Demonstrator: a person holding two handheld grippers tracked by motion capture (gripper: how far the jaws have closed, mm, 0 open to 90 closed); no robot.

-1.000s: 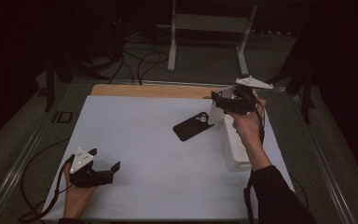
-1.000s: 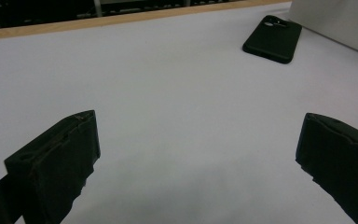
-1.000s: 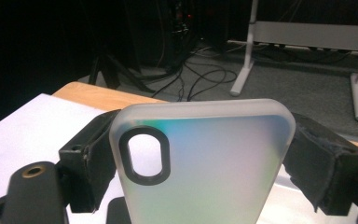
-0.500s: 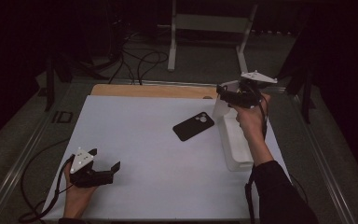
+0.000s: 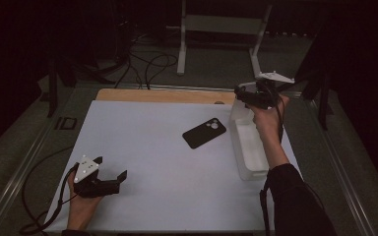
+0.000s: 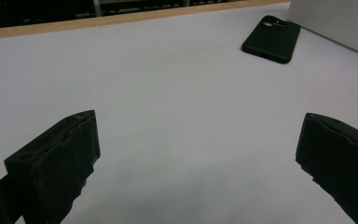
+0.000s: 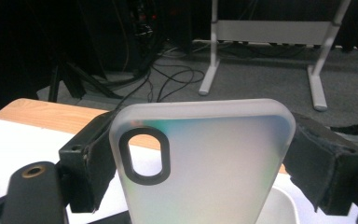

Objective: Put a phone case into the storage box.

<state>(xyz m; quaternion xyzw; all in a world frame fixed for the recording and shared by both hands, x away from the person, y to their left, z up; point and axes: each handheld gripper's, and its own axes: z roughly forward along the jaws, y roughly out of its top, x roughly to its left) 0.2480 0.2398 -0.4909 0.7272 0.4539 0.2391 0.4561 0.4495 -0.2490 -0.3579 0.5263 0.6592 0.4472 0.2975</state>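
Note:
A frosted translucent phone case with a dark-ringed camera cutout stands upright between the jaws of my right gripper, which is shut on its sides. From above, that right gripper is held over the far end of a white bin, the case hanging below it. A black phone case lies flat on the white mat, back up. My left gripper rests low at the front left, open and holding nothing. Through its jaws the black case lies far ahead.
The white mat covers the table, with a wooden edge at the back. The bin's wall stands just right of the black case. Cables and a white stand leg sit on the floor beyond.
My right gripper has risen and drifted right and away with the translucent case, over the bin's far end. The left gripper and the black case have stayed put.

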